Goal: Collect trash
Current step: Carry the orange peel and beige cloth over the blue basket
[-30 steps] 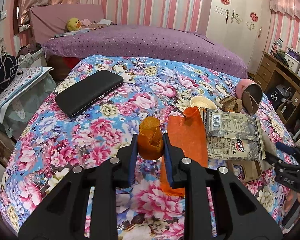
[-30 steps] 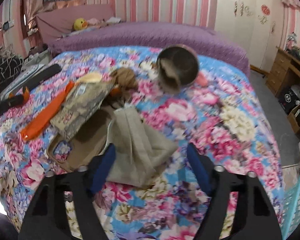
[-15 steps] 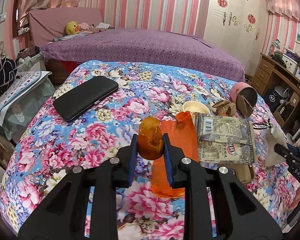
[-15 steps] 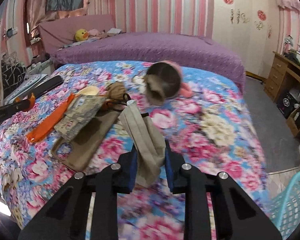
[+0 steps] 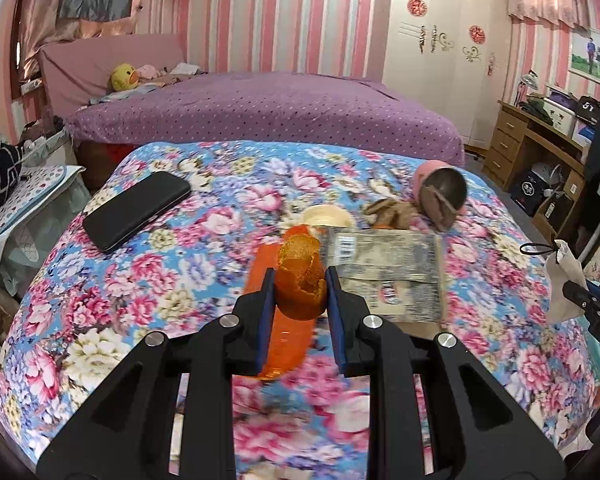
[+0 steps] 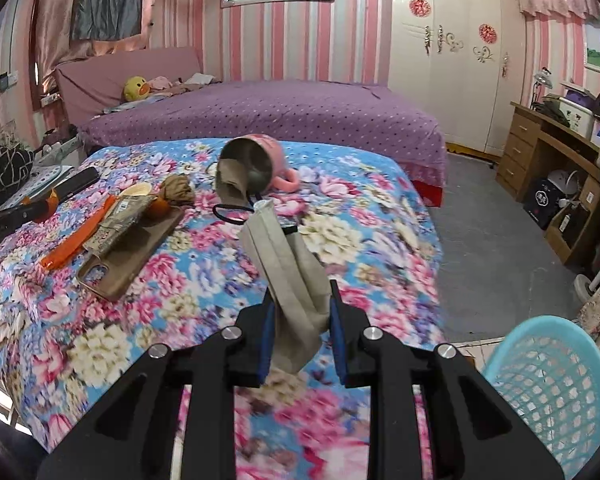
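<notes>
My left gripper [image 5: 300, 292] is shut on an orange peel [image 5: 300, 280] and holds it above the floral table cloth [image 5: 148, 280]. My right gripper [image 6: 300, 320] is shut on a beige cloth pouch [image 6: 288, 268] with a black loop, lifted off the table; it also shows at the right edge of the left wrist view [image 5: 562, 280]. On the table lie an orange wrapper [image 6: 80, 240], a printed snack packet [image 5: 384, 264], a brown phone case [image 6: 136, 256], a crumpled brown paper [image 6: 176, 190] and a tipped pink mug [image 6: 256, 160].
A turquoise mesh basket [image 6: 552, 392] stands on the floor at the right of the table. A black wallet [image 5: 136, 208] lies at the table's left. A purple bed [image 5: 260, 112] is behind, and a wooden desk [image 6: 548, 152] at the right.
My right gripper closed on the beige pouch and lifted it off the table toward the right. My left gripper rose and pulled back with the peel.
</notes>
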Demonstrator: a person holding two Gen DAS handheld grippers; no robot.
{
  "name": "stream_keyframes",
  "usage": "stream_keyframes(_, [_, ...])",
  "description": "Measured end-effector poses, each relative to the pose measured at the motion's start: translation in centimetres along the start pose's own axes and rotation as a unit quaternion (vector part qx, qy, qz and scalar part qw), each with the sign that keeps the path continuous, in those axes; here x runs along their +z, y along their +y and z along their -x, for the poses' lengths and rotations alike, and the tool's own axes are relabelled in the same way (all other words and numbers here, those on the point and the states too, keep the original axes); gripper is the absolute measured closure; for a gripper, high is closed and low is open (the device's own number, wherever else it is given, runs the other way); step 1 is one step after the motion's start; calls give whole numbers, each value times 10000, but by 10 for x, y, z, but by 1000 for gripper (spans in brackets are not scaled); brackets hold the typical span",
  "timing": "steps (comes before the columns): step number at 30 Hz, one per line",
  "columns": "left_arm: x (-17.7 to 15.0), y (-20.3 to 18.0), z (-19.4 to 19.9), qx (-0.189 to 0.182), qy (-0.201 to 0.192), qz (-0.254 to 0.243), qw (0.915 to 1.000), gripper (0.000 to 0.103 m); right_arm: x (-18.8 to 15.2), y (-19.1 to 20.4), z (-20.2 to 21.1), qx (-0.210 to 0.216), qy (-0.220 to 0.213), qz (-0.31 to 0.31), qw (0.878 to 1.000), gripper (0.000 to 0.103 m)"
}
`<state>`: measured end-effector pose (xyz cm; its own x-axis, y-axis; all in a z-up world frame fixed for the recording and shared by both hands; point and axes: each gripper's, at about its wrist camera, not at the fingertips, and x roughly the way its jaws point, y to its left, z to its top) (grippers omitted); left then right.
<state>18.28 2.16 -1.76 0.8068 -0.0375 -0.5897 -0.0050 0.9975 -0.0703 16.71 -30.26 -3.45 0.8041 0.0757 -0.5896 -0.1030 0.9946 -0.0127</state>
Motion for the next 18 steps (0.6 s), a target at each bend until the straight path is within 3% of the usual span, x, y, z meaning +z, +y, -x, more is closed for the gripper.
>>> stream_keyframes(8, [-2, -43, 16, -163, -99, 9, 9998, 80, -5, -34, 40, -160, -316, -223, 9991, 79])
stream_keyframes(18, [-9, -108, 45, -476, -285, -275, 9981, 80, -28, -88, 76, -547, -359, -523, 9965, 79])
